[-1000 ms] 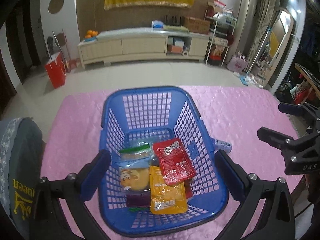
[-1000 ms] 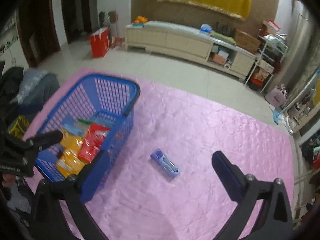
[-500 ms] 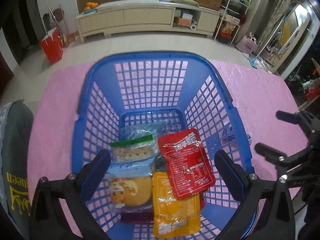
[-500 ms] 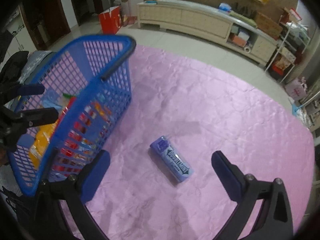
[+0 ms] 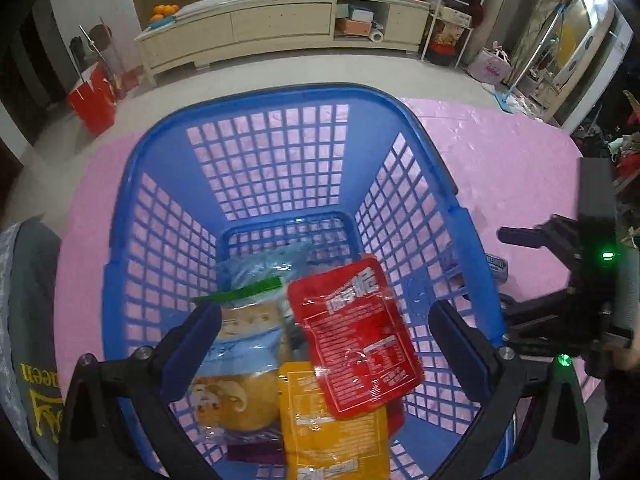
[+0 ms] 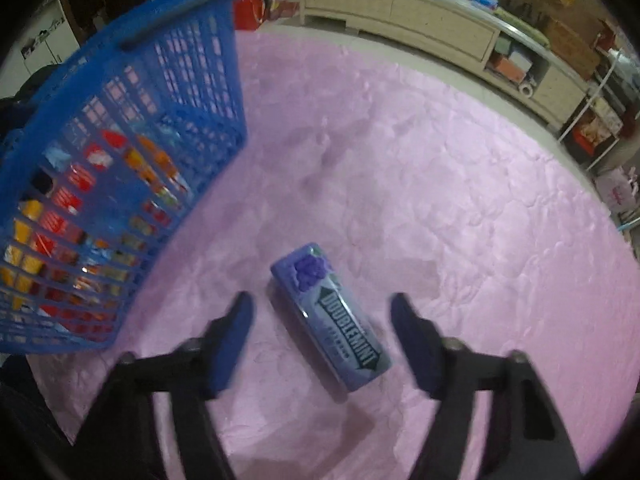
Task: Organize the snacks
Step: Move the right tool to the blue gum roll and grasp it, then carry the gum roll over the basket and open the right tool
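Observation:
A blue plastic basket (image 5: 280, 96) stands on the pink cloth and holds several snacks. Among them are a red packet (image 5: 352, 340), an orange packet (image 5: 332, 432) and a clear bag of biscuits (image 5: 248, 320). My left gripper (image 5: 324, 320) hangs open just over these, gripping nothing. To the basket's right a purple Doublemint gum pack (image 6: 332, 320) lies flat on the cloth. My right gripper (image 6: 320, 308) points down at it with a finger on either side. Its jaws are closing, and the pads (image 6: 236, 332) stand clear of the pack. The basket (image 6: 132, 92) is at its left.
The pink cloth (image 6: 440, 160) covers the table out to its far and right edges. A grey garment with yellow lettering (image 5: 28, 360) lies at the basket's left. Beyond the table, a cream low cabinet (image 5: 280, 24) and a red bag (image 5: 92, 100) stand on the floor.
Both grippers have come down. The left now hovers low over the basket's contents. The right has dropped onto the gum pack and its jaws have narrowed around it.

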Tool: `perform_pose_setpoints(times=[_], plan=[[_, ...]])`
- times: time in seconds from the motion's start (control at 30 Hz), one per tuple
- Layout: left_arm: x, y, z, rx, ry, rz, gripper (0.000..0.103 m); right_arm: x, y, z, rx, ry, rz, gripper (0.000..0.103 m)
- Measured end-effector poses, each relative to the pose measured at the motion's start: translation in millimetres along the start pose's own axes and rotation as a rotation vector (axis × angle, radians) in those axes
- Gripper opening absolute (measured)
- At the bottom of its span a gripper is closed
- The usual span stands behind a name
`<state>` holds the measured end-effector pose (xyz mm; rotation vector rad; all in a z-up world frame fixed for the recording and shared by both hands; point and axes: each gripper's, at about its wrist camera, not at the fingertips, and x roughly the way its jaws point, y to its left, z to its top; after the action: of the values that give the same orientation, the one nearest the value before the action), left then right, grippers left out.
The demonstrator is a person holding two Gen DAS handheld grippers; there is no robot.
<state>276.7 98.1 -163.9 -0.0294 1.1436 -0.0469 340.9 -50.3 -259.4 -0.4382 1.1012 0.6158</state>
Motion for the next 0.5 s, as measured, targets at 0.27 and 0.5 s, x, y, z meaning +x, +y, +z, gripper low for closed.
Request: perform_pose_setpoints(times=[0.27, 0.5], plan=[[1.1, 0.5, 1.8, -0.022, 0.007, 0.008, 0.102, -6.5, -1.1, -11.3, -0.005, -0.042, 0.047, 0.037], [-11.5, -4.3, -6.6, -0.031, -0.045, 0.008, 0.102, -59.0, 9.7, -19.8, 0.031, -0.113, 0.043, 0.036]])
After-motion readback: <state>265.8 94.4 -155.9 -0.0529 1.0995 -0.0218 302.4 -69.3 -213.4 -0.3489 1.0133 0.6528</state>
